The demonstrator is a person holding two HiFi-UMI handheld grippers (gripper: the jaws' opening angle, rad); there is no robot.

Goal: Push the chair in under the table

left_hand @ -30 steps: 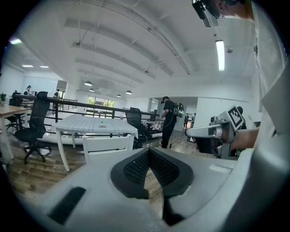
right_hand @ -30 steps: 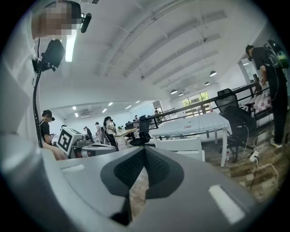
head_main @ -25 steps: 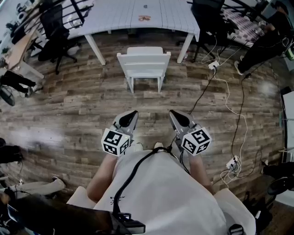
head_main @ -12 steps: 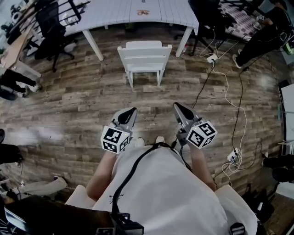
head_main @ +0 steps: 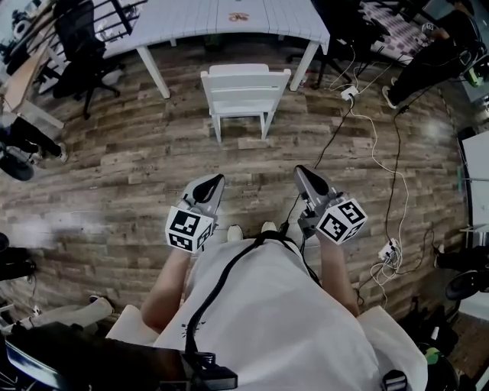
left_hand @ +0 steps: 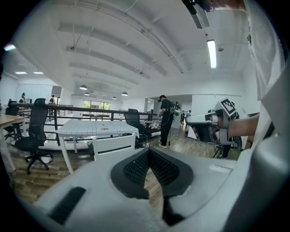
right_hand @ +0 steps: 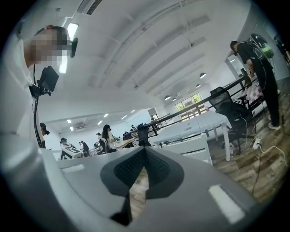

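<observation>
Chair [head_main: 244, 92] is standing short of desk [head_main: 191, 21]; left hand-held gripper [head_main: 216, 179], right hand-held gripper [head_main: 301, 169] are pressing together, empty; uneven pushing is risking twisting it into desk leg [head_main: 308, 65].

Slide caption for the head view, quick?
Left gripper and right gripper, both shut and empty, face the white chair in front of the table.

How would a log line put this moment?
chair: in front of table, untouched | left gripper: shut, empty | right gripper: shut, empty
</observation>
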